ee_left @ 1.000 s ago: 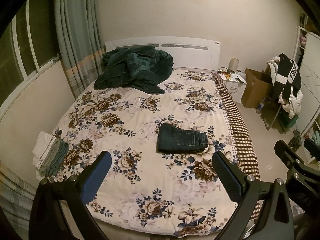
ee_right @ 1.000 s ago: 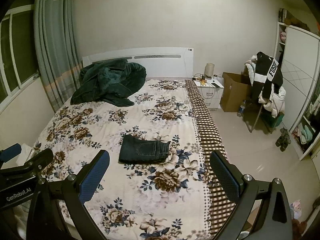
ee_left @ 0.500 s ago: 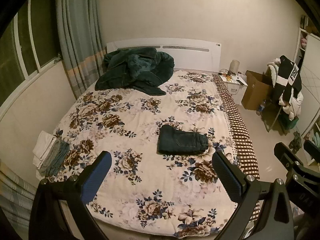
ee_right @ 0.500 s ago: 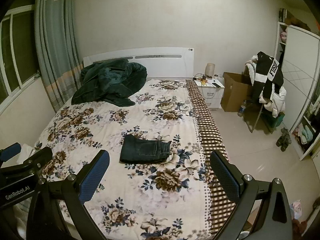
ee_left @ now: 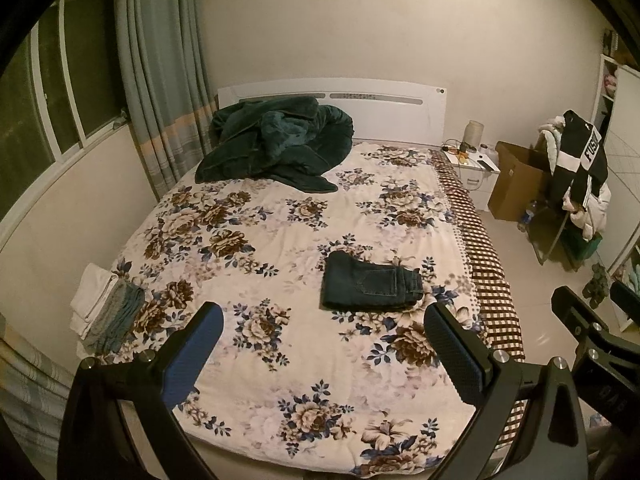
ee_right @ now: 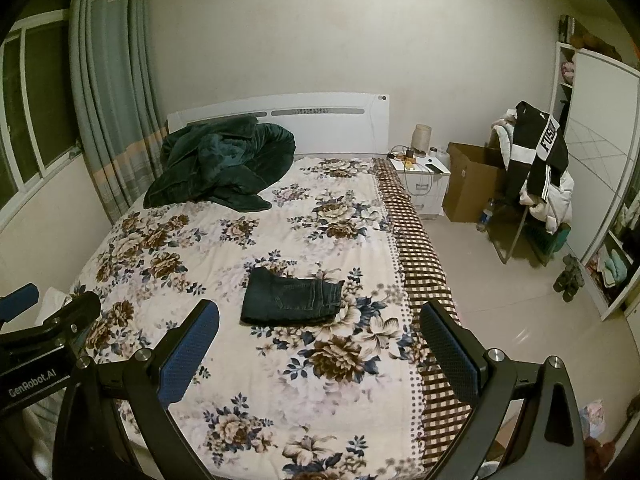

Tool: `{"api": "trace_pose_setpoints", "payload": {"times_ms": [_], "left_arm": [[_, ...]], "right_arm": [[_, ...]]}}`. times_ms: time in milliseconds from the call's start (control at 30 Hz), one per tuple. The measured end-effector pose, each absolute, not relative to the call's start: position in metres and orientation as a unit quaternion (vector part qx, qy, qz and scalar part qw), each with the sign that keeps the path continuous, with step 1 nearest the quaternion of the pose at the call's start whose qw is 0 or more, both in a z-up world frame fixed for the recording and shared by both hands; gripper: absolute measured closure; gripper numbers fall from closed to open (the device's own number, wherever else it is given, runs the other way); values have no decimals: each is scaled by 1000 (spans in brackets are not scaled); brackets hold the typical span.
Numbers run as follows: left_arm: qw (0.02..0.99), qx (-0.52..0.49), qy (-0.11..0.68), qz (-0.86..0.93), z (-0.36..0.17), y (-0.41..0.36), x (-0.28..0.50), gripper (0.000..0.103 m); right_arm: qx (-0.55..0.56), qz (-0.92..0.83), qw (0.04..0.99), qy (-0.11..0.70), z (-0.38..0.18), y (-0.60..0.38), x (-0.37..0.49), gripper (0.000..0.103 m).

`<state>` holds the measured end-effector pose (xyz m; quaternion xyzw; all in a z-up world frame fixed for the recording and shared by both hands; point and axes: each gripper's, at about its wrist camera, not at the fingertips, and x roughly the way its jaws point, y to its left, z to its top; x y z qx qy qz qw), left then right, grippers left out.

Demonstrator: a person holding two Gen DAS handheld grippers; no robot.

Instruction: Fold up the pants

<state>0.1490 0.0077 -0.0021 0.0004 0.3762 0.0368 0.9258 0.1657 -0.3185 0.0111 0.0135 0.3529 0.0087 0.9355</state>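
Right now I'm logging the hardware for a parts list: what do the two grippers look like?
Both are black, angular frames with silver bolts. The left gripper has one blue textured pad and one black. The right gripper matches it. White "GenRobot.AI" lettering marks the left one's side in the right wrist view. No cables or sleeves show.

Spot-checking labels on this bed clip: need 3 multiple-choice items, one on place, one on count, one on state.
1. Where do the jeans lie?
A. on the floor
B. on the flowered bedspread, toward its checked edge
C. on the nightstand

2. How many stacks of folded cloth sit at the bed's window-side edge?
A. one
B. three
C. none

3. What state are the jeans in?
A. spread flat, full length
B. hanging from a gripper
C. folded into a compact rectangle

Key: 1 B, they rest on the floral cover; 2 A, a single pale stack shows; 3 C, layered edges show, and left gripper and right gripper are both open and empty.
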Motion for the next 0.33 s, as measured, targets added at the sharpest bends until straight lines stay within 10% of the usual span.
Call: {"api": "trace_pose_setpoints", "payload": {"times_ms": [333], "left_arm": [[928, 2, 371, 41, -3, 11, 147, 0]], "right_arm": [[16, 8, 935, 355, 12, -315, 164, 1]]}}
